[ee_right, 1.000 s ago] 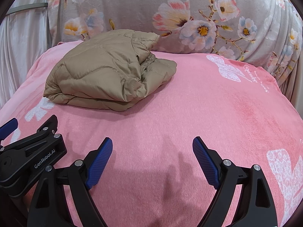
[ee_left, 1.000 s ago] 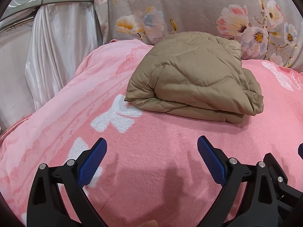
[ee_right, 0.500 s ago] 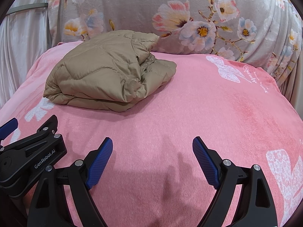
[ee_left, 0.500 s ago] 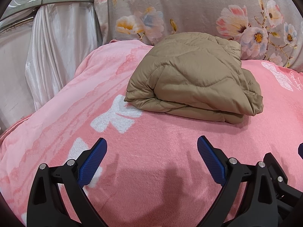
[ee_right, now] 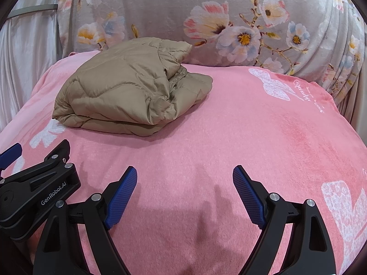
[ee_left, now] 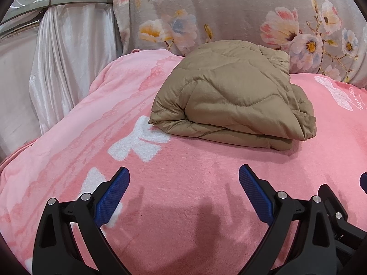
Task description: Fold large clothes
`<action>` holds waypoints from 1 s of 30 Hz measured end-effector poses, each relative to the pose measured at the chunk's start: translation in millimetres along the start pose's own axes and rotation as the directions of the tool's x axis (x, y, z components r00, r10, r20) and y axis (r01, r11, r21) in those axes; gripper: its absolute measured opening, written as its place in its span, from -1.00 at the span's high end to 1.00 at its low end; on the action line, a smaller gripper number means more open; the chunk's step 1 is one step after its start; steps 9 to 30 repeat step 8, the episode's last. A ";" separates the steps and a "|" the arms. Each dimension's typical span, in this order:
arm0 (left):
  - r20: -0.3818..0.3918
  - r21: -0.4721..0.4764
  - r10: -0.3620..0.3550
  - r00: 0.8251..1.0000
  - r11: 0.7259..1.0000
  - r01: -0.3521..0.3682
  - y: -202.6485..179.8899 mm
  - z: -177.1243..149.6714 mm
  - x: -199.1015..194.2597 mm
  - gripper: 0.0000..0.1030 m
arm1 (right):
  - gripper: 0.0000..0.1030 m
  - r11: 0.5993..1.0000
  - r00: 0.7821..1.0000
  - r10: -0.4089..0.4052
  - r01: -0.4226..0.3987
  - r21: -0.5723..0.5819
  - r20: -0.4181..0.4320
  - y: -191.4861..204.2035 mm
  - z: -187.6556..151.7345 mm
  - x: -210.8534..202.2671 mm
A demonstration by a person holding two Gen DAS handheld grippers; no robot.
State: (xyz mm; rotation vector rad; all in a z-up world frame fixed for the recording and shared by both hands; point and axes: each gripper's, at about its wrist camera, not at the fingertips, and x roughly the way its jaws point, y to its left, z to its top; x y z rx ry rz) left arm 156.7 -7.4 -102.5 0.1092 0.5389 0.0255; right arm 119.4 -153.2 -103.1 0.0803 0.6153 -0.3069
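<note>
A tan quilted jacket [ee_left: 234, 96] lies folded into a thick bundle on the pink blanket [ee_left: 188, 183]; in the right wrist view the same jacket [ee_right: 128, 91] sits at the far left. My left gripper [ee_left: 183, 183] hovers open over the blanket, well short of the jacket, with nothing between its blue pads. My right gripper [ee_right: 184, 181] is open too, to the right of the jacket and clear of it. The left gripper's black body [ee_right: 39, 188] shows at the lower left of the right wrist view.
A grey floral cushion or cover [ee_right: 206, 23] rises behind the blanket. A white satin curtain [ee_left: 64, 68] with a tie band hangs at the left. The pink blanket [ee_right: 263, 126] spreads wide to the right, with white bow prints.
</note>
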 end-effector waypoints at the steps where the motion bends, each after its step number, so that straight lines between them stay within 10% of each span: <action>1: 0.001 0.000 0.000 1.000 1.000 0.000 -0.3 -0.1 -0.1 -0.81 | -0.65 1.000 1.000 0.000 0.000 -0.001 0.000 0.5 -0.5 -0.1; 30: 0.013 0.007 -0.002 1.000 1.000 0.002 -2.4 -1.6 -1.7 -0.73 | -0.65 1.000 1.000 -0.001 0.001 -0.002 0.000 0.6 -1.0 -0.1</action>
